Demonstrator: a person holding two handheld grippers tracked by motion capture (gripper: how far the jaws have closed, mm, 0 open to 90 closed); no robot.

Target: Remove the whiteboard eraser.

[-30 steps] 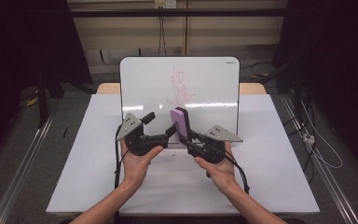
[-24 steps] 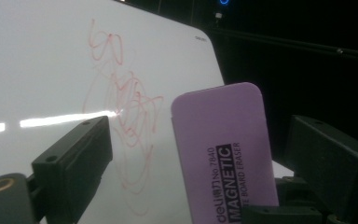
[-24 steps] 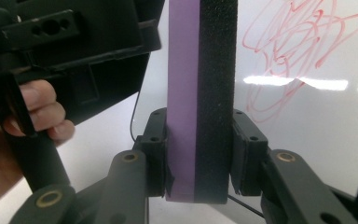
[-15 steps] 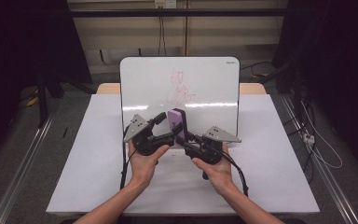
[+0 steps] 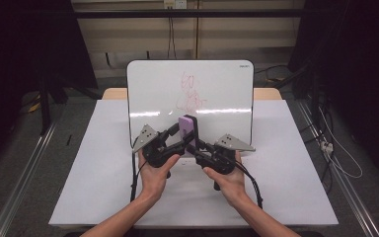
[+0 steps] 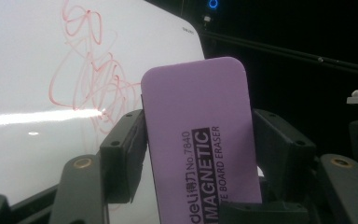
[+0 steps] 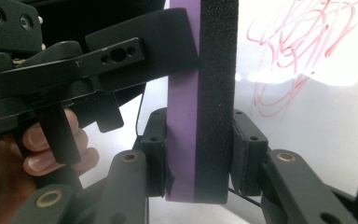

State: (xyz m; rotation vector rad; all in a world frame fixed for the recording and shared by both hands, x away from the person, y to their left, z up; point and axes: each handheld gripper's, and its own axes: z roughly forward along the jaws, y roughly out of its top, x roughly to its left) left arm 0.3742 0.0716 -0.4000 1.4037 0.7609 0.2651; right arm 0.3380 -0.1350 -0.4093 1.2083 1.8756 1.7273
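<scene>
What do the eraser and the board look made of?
Eraser: likely matte purple foam body, printed label; black felt-like pad, coarse and fuzzy. Whiteboard: glossy white, probably coated, judging by the glare streak and the red marker scribble.

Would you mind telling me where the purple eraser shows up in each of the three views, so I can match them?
High view: the purple eraser stands at the centre, just before the whiteboard.
Left gripper view: its printed purple face is right of centre, between the jaws.
Right gripper view: seen edge-on at the centre, purple strip left, black felt right.
Shared landmark: the red scribble on the whiteboard.
</scene>
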